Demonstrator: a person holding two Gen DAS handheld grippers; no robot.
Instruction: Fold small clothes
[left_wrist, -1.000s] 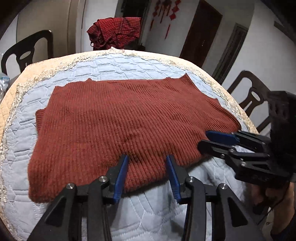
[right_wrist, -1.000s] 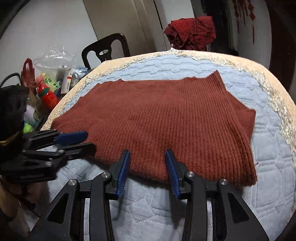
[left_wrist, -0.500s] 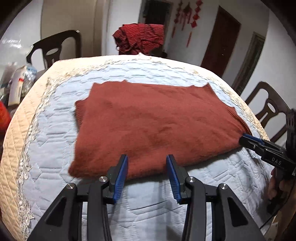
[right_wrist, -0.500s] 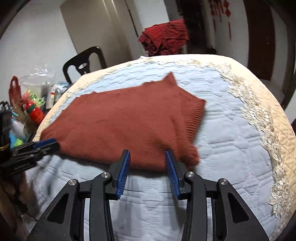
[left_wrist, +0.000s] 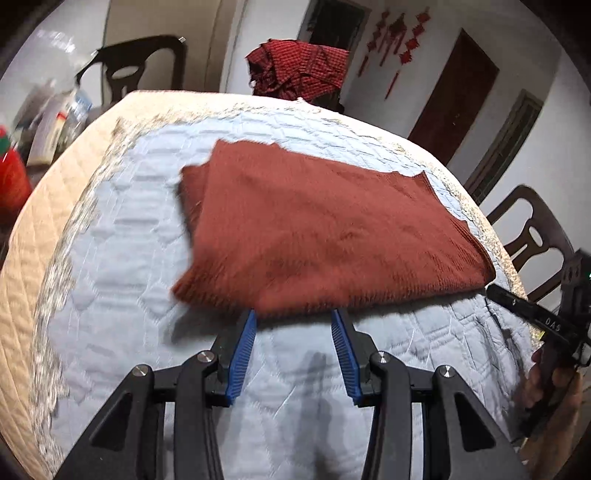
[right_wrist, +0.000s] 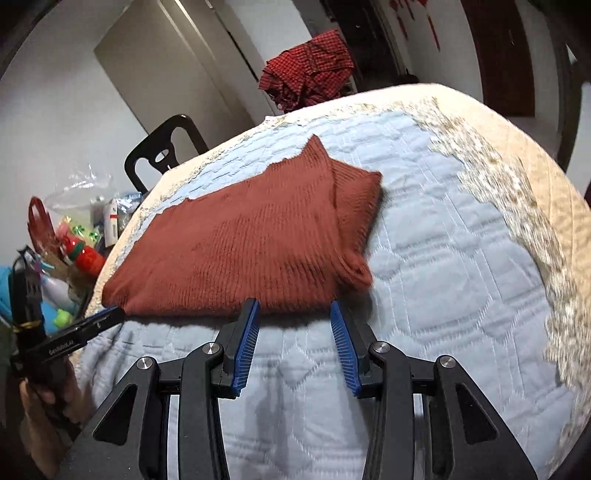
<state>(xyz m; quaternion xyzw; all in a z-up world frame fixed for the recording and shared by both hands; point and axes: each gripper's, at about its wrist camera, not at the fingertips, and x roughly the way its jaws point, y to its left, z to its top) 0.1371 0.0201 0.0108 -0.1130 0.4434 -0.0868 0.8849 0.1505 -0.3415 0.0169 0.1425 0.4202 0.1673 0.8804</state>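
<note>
The sweater (left_wrist: 325, 236) lay near the tabletop's front edge, long axis side to side; left gripper (left_wrist: 293, 325) and right gripper (right_wrist: 293, 314) stood wide open, empty, at its near hem

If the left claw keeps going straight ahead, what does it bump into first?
Most likely the near edge of the rust-red knitted sweater. The left claw is open, its tips right at that edge; whether they already touch is unclear.

Dim indoor light, soft shadows, motion blur, heavy fisheye edge distortion
</note>
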